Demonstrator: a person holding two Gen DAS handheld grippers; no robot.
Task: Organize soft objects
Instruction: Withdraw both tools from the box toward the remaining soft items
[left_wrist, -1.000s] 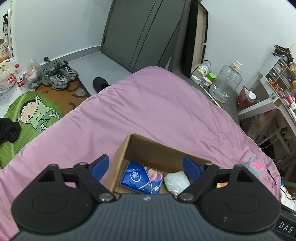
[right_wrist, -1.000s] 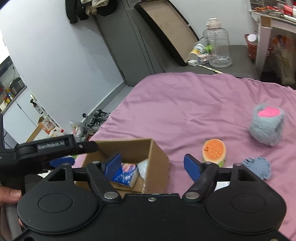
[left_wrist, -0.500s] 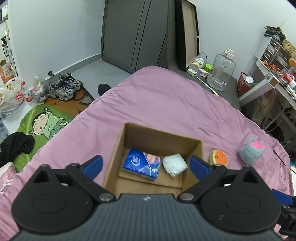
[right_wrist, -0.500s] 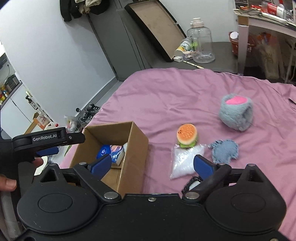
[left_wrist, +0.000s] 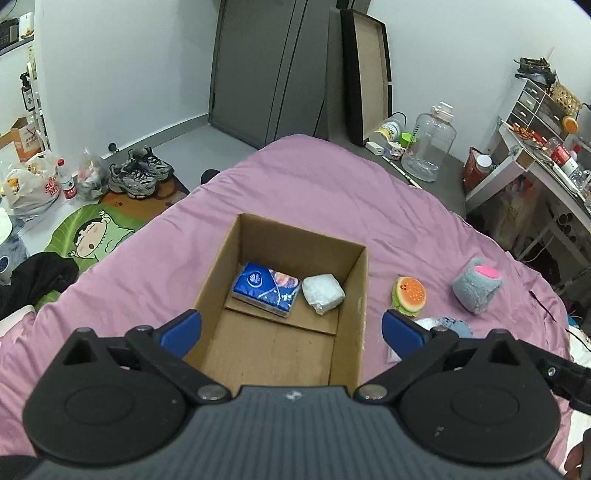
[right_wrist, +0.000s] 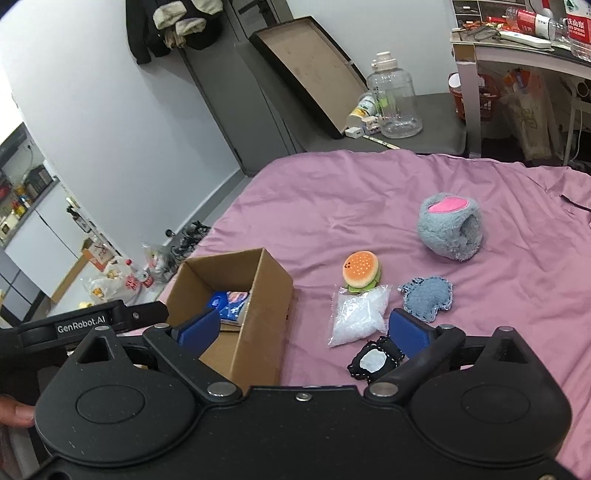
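An open cardboard box (left_wrist: 352, 295) (right_wrist: 258, 332) sits on the pink bed sheet (left_wrist: 314, 192). Inside lie a blue tissue pack (left_wrist: 264, 290) and a white wrapped bundle (left_wrist: 323, 293). My left gripper (left_wrist: 291, 330) hangs open above the box's near end, holding nothing. My right gripper (right_wrist: 304, 328) is open and empty too, over the box's right wall. Right of the box lie a burger plush (right_wrist: 362, 271), a clear bag of white pellets (right_wrist: 358, 314), a denim patch (right_wrist: 428, 297), a black-edged white pad (right_wrist: 373, 362) and a grey furry toy with a pink spot (right_wrist: 450, 229).
Left of the bed, on the floor, lie sneakers (left_wrist: 140, 173), a cartoon mat (left_wrist: 92, 240) and plastic bags (left_wrist: 33, 188). A clear water jug (left_wrist: 428, 147) stands past the bed's far corner. A cluttered white desk (left_wrist: 535, 166) is at the right.
Both grippers have pulled back and up from the box, and their jaws have widened. The box now shows whole, and the loose soft things to its right have come into view.
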